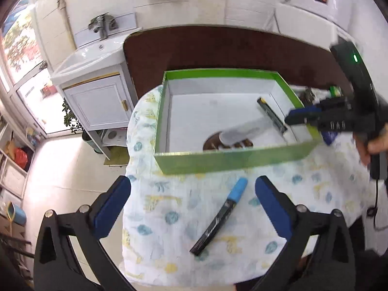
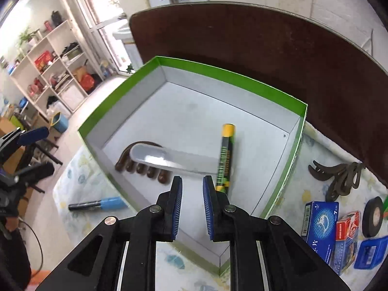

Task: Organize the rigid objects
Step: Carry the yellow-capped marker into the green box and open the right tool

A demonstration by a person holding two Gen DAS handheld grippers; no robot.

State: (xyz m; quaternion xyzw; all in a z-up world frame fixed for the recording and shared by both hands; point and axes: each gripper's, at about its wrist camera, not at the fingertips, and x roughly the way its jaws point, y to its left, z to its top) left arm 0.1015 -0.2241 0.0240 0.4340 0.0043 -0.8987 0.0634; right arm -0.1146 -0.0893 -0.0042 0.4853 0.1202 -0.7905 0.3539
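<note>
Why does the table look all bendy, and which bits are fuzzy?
Both views use a fisheye lens, so the brown table edge curves. Left wrist view: the right claw is smeared by motion, and the window is washed out. Right wrist view: the clear case shows glare.

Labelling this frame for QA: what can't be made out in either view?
- Brown comb-like piece in the green-walled box: partly hidden under the translucent plastic case, both views.
- Blue carton, red packet: print too small, right wrist view.
- Right tongs: motion-blurred in left wrist view.
- Dark hair claw: shape unclear, near the edge.
</note>
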